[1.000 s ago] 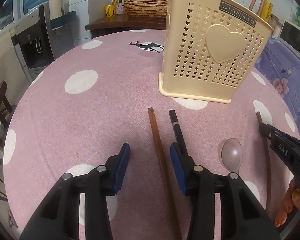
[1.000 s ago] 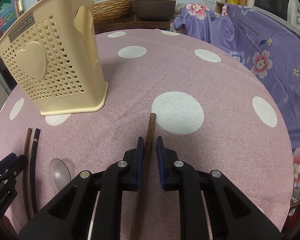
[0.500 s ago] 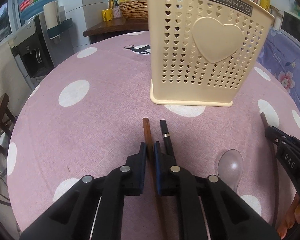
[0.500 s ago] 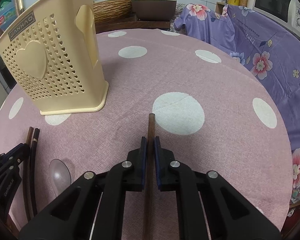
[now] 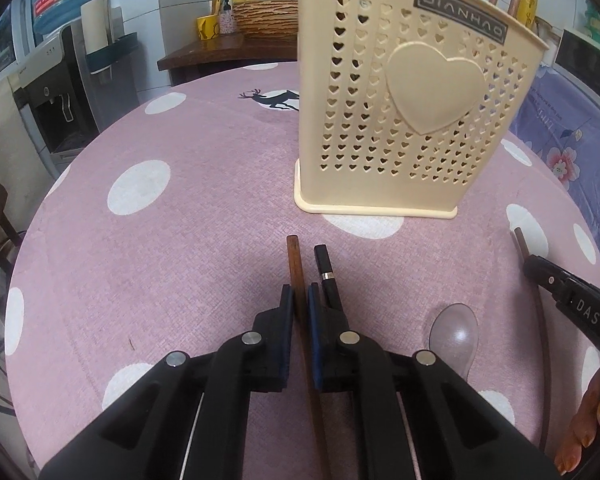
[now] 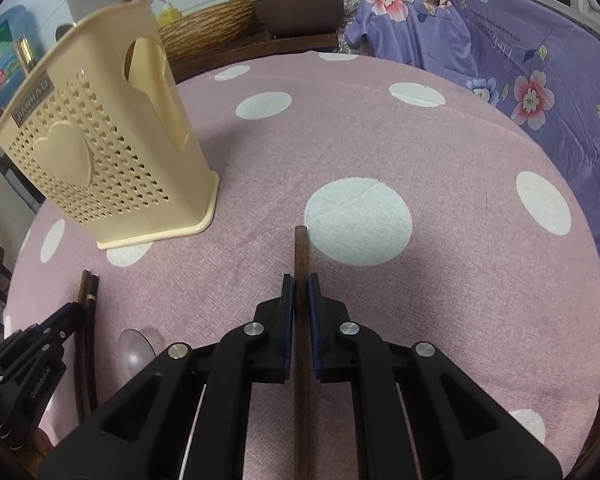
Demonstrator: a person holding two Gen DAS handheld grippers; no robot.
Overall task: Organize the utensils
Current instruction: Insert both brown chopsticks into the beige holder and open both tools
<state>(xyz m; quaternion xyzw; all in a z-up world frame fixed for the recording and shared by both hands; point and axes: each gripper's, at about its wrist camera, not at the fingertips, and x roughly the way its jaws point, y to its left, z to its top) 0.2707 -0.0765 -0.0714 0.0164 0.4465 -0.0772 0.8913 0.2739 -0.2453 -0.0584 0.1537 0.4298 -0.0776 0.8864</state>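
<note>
My left gripper [image 5: 298, 294] is shut on a brown wooden chopstick [image 5: 293, 258] that lies on the pink dotted tablecloth [image 5: 180, 240]. A black chopstick [image 5: 324, 268] lies just right of it, outside the jaws. My right gripper [image 6: 299, 282] is shut on another brown chopstick [image 6: 301, 248], whose tip reaches a white dot. The cream perforated utensil holder [image 5: 412, 120] stands upright just beyond the left gripper, with chopsticks sticking out of it. A clear plastic spoon [image 5: 454, 336] lies between the two grippers.
In the right wrist view the holder [image 6: 100, 152] is at the far left and the left gripper [image 6: 74, 310] is at the lower left. A purple flowered cloth [image 6: 520, 80] covers furniture on the right. A water dispenser [image 5: 56, 92] and a wooden sideboard [image 5: 220, 46] stand beyond the table.
The left jaws have closed from wide open onto the brown chopstick, nearer the holder. The right jaws have tightened on their chopstick and the right wrist has rolled slightly.
</note>
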